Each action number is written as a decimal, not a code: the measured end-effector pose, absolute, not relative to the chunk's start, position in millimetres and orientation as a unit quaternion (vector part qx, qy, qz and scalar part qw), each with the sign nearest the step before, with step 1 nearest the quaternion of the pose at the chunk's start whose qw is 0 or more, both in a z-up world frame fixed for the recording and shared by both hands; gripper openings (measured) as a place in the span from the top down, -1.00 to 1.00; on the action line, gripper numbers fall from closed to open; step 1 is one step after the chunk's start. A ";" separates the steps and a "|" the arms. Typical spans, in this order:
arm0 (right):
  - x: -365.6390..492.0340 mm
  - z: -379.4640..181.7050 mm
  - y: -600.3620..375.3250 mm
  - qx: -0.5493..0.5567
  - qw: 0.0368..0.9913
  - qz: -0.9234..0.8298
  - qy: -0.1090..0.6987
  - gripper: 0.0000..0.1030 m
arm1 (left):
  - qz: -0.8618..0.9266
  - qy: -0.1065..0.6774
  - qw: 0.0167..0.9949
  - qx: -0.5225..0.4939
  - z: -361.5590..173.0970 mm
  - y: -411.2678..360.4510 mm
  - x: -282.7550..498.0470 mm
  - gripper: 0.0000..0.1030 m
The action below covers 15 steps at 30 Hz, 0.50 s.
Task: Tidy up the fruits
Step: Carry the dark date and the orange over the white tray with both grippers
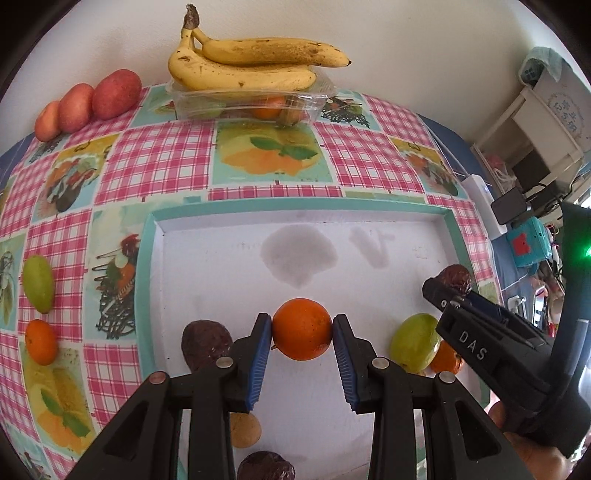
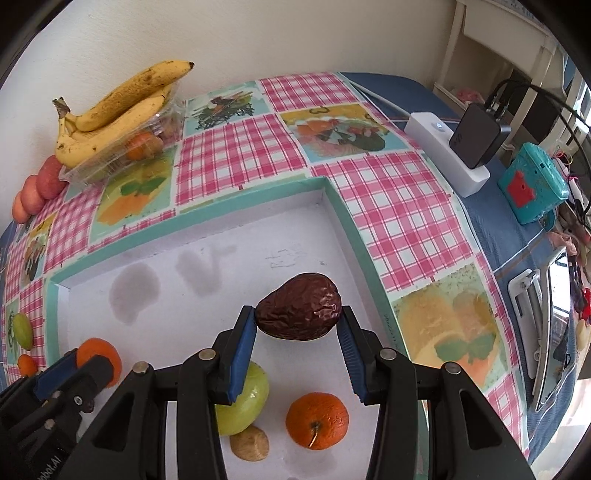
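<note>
Plain cream wall behind table, no marks on it. Table under pink checked cloth with fruit pictures; blue cover shows at right edge. White power strip on blue cover, black charger plugged in, cables going right. Turquoise box just beside strip. White wooden shelf by wall at right. Soft daylight.
</note>
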State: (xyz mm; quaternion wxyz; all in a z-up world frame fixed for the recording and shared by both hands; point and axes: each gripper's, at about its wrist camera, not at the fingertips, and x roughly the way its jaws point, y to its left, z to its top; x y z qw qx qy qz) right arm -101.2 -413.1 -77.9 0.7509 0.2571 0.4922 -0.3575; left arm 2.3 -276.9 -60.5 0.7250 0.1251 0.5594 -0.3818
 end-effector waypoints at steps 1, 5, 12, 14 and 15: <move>-101.6 -79.5 -413.7 0.258 0.749 -0.358 0.494 0.09 | -0.381 0.560 0.725 0.125 -61.4 -276.6 3.1 0.30; -102.3 -83.7 -414.7 0.259 0.747 -0.357 0.497 0.10 | -0.378 0.564 0.723 0.130 -66.0 -276.2 3.2 0.29; -104.7 -87.0 -416.1 0.263 0.744 -0.359 0.499 0.10 | -0.368 0.569 0.723 0.131 -72.4 -273.2 7.9 0.30; -105.7 -87.7 -416.9 0.264 0.743 -0.361 0.499 0.09 | -0.367 0.571 0.722 0.135 -74.4 -272.9 7.6 0.29; -106.2 -88.0 -417.3 0.265 0.742 -0.360 0.499 0.09 | -0.367 0.570 0.723 0.137 -74.9 -273.1 7.2 0.29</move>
